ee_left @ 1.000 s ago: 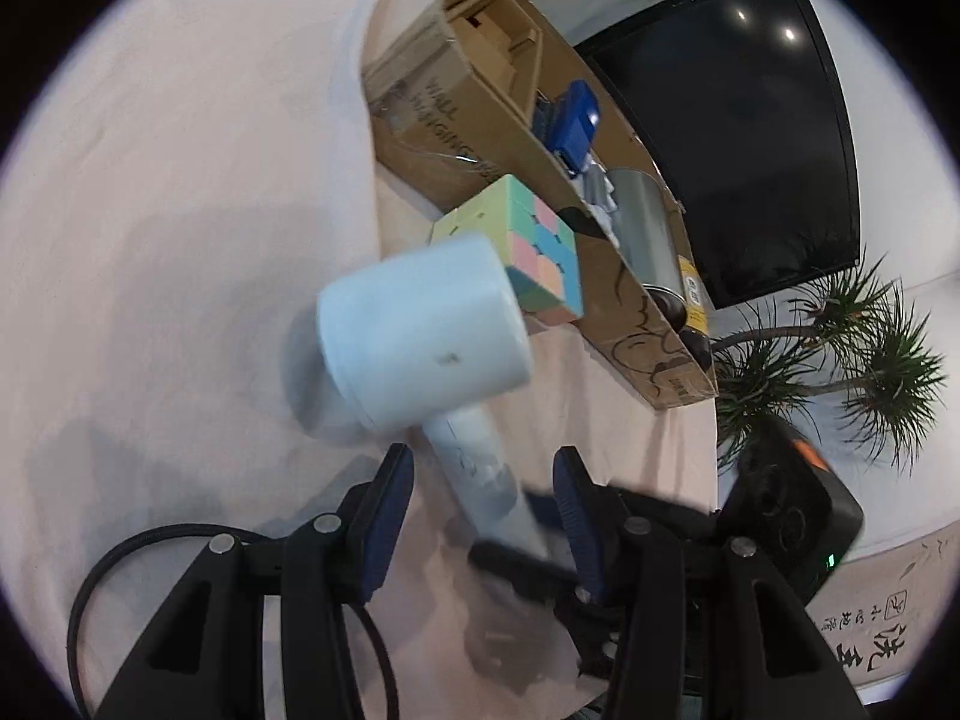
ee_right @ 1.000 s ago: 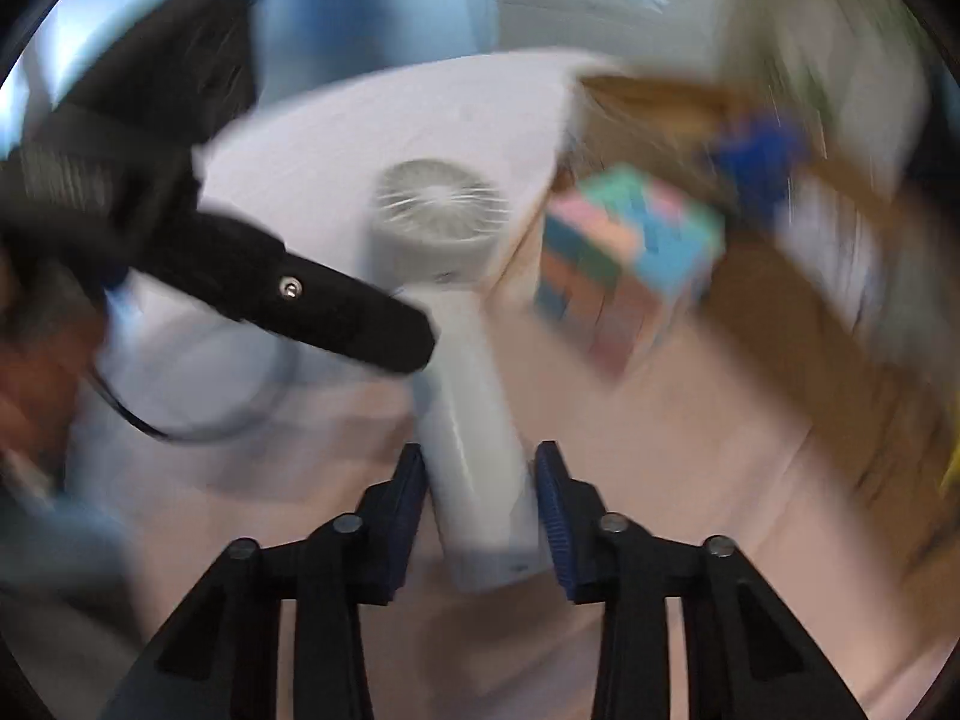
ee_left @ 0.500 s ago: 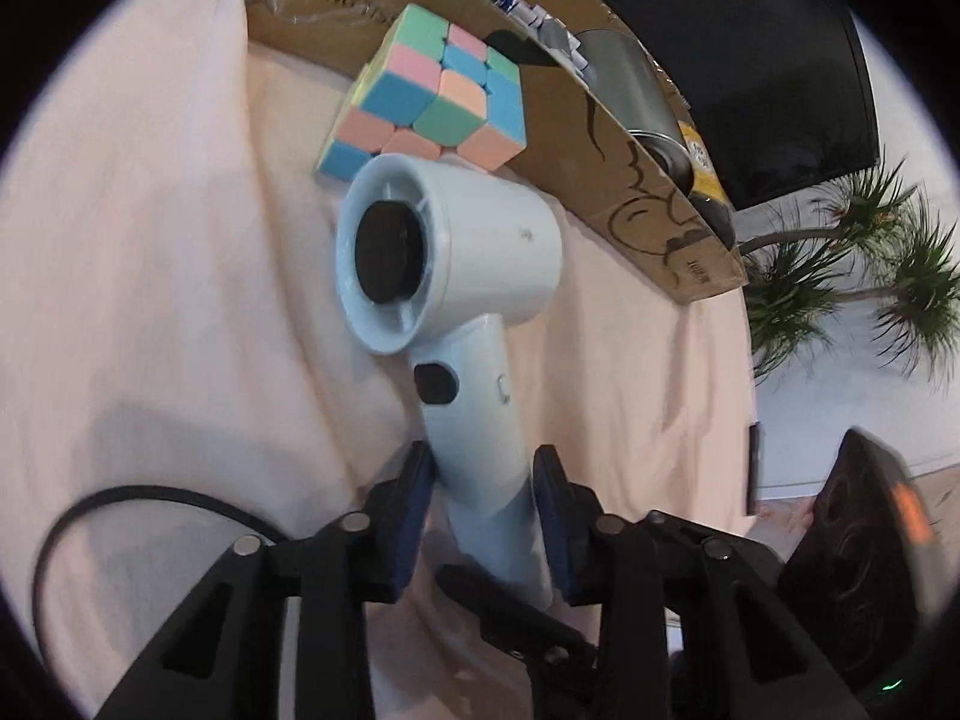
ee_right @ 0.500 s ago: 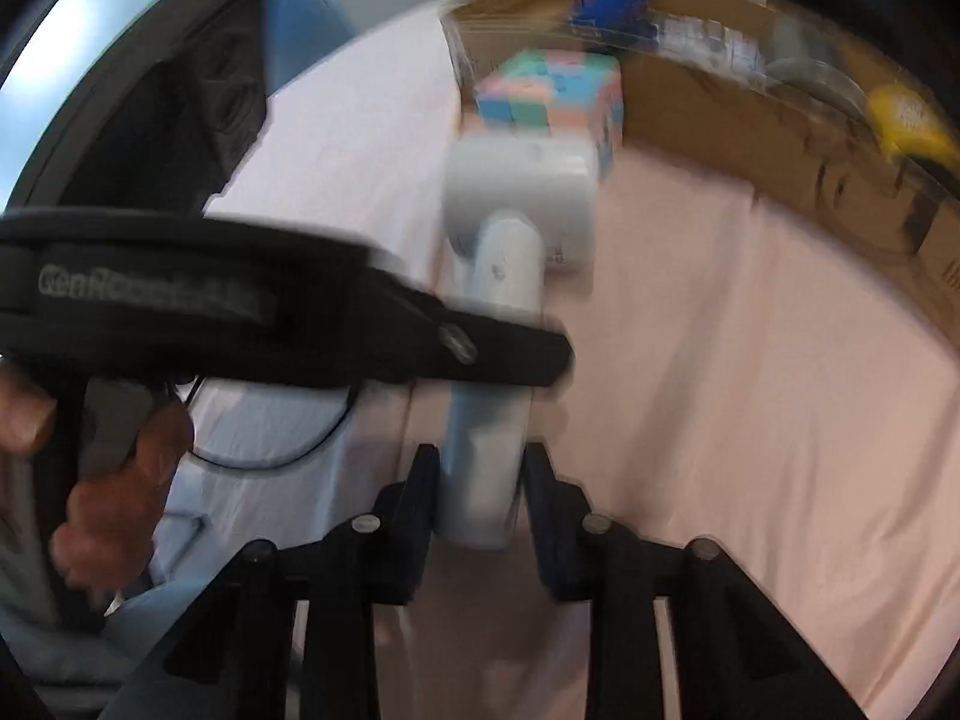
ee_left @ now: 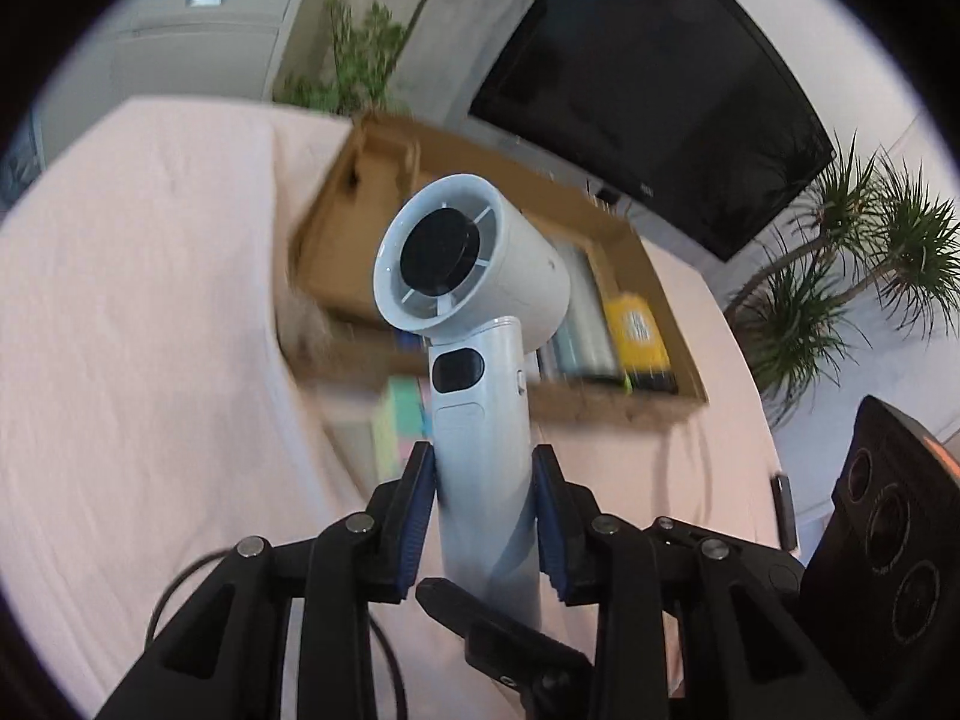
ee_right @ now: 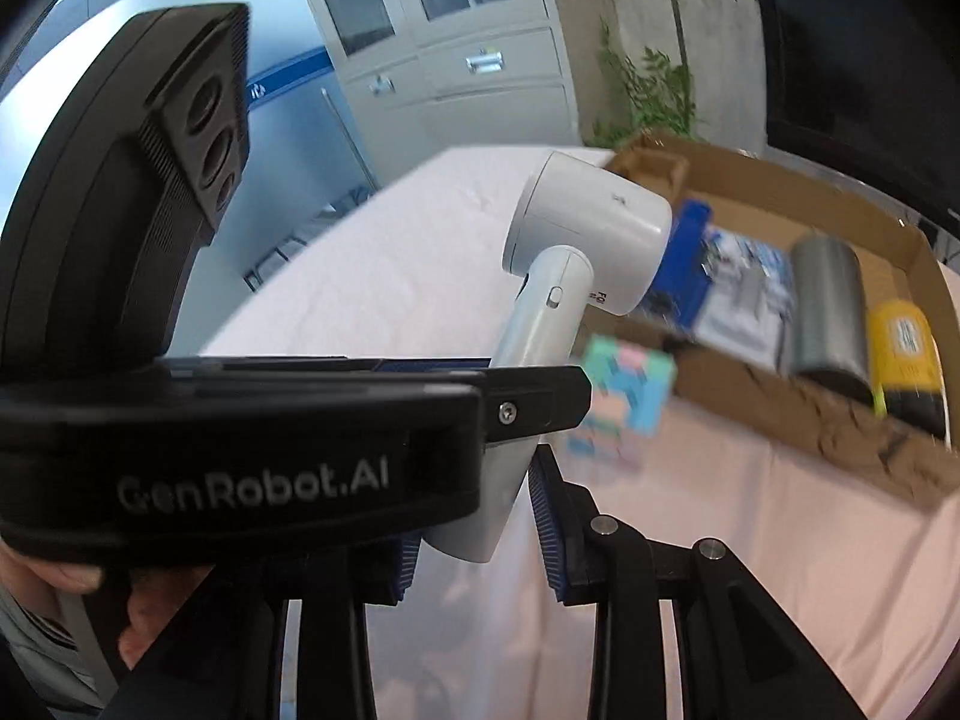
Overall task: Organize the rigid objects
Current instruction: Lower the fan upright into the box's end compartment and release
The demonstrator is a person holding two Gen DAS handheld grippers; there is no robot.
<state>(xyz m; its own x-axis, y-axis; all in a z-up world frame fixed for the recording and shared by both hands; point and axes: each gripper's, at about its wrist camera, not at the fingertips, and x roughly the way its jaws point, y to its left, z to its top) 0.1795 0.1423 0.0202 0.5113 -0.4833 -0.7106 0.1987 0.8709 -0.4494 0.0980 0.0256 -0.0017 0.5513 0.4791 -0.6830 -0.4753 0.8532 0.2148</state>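
A white handheld fan (ee_left: 474, 312) is held up off the table, its round head over the open cardboard box (ee_left: 660, 276). My left gripper (ee_left: 483, 516) is shut on the fan's handle. My right gripper (ee_right: 477, 525) sits lower on the same handle (ee_right: 480, 498), its pads close on both sides; the left gripper's body hides most of the contact. The fan also shows in the right wrist view (ee_right: 588, 240). A pastel puzzle cube (ee_right: 624, 396) lies on the cloth in front of the box (ee_right: 828, 420).
The box holds a blue item (ee_right: 684, 258), a clear packet (ee_right: 744, 300), a grey can (ee_right: 828, 306) and a yellow bottle (ee_right: 903, 354). A black cable (ee_left: 180, 588) lies on the pink cloth near me. A dark screen (ee_left: 648, 78) and plants stand behind the table.
The fan has been lifted from the cloth and raised upright toward the box. Both grippers rose with it; the cube stayed on the table.
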